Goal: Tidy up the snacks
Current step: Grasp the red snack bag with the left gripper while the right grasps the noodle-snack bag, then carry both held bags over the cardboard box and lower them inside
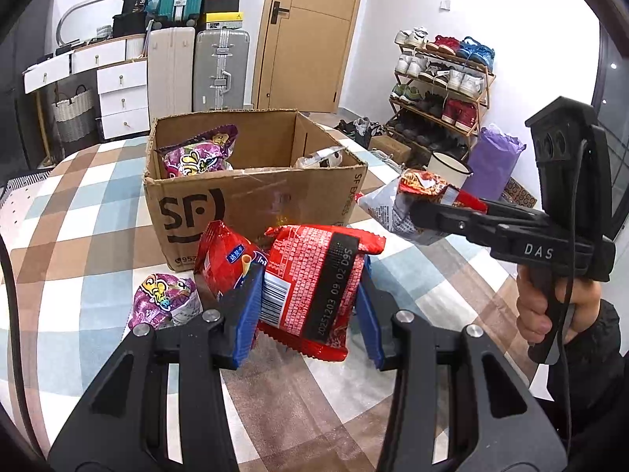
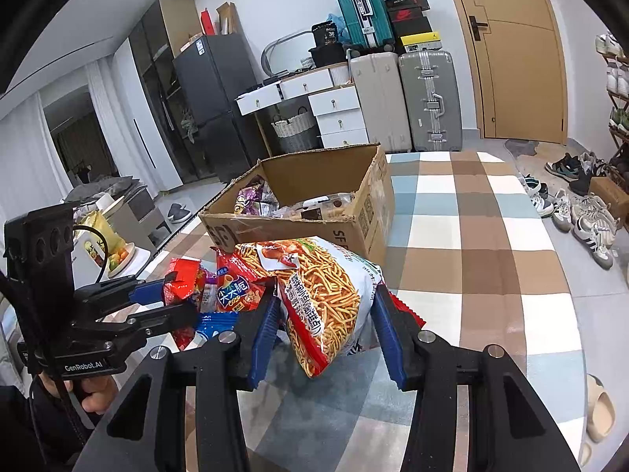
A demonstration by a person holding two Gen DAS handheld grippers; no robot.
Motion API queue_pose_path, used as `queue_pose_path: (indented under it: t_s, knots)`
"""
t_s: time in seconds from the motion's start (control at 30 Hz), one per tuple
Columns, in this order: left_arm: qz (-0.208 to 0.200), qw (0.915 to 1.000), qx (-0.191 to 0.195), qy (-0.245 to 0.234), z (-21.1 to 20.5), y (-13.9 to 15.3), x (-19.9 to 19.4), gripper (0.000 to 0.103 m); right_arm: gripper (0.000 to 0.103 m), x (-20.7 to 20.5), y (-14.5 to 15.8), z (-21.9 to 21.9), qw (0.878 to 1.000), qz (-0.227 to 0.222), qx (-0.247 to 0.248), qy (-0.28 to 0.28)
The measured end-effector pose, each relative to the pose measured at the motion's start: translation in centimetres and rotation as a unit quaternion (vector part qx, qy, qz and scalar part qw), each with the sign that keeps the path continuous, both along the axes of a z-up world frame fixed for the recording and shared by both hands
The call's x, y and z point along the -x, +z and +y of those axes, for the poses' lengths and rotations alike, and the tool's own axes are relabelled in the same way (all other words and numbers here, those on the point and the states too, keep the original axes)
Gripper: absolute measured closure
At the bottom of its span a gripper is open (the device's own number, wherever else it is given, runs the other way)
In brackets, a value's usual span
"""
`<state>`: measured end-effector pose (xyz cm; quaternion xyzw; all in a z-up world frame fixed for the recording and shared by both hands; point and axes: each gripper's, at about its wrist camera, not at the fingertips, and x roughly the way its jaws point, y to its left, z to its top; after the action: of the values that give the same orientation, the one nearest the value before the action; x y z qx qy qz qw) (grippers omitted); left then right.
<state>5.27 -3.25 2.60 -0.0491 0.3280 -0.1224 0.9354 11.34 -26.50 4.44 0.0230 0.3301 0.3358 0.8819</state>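
Observation:
My left gripper (image 1: 310, 306) is shut on a red snack packet (image 1: 314, 287), held above the checked table in front of the cardboard box (image 1: 251, 192). My right gripper (image 2: 324, 328) is shut on a white noodle-snack bag (image 2: 326, 295), held right of the box; it also shows in the left wrist view (image 1: 397, 204). The box holds a purple snack bag (image 1: 196, 157) and other packets. A red Crisp bag (image 1: 228, 259) and a small purple packet (image 1: 165, 299) lie in front of the box.
The checked tablecloth (image 2: 471, 236) covers the table. A white enamel mug (image 1: 448, 167) stands near the far right edge. Suitcases (image 1: 220, 70), drawers and a shoe rack (image 1: 440, 86) stand behind.

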Motion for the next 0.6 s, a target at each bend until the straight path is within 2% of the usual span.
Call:
queue_pose_path:
  t_s: [0.6]
  knots:
    - [-0.027, 0.9992, 0.008, 0.03, 1.9, 3.4, 1.2, 0.061, 0.056, 1.2, 1.9, -0.2, 1.0, -0.021, -0.012, 0.004]
